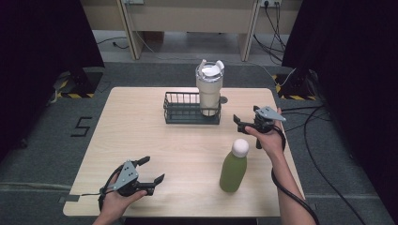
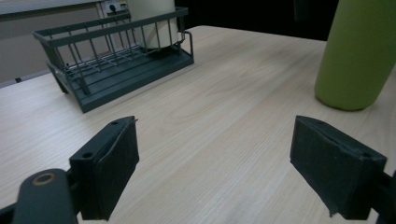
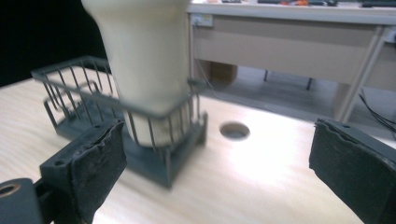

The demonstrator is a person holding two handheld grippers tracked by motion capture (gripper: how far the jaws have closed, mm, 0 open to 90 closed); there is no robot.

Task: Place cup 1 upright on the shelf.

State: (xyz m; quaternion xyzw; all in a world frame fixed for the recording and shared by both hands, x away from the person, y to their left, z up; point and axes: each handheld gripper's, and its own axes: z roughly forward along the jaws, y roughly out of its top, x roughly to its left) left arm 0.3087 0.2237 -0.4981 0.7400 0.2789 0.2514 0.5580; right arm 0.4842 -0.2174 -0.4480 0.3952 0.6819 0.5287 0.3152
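Observation:
A cream tumbler (image 1: 209, 89) with a white lid stands upright in the right end of a dark wire basket (image 1: 180, 110) at the table's back centre. A green bottle (image 1: 234, 166) with a white cap stands on the table at the front right. My left gripper (image 1: 151, 171) hovers open over the front left of the table, pointing toward the bottle (image 2: 359, 51). My right gripper (image 1: 238, 122) is open at the right, just behind the bottle, and faces the tumbler (image 3: 147, 60) in the basket (image 3: 74, 93). Nothing lies between either pair of jaws.
The wooden table (image 1: 141, 145) has a round cable hole (image 3: 234, 130) just right of the basket. A desk (image 3: 299, 32) stands beyond the far edge. Cables (image 1: 324, 154) lie on the floor at the right. Black curtains flank both sides.

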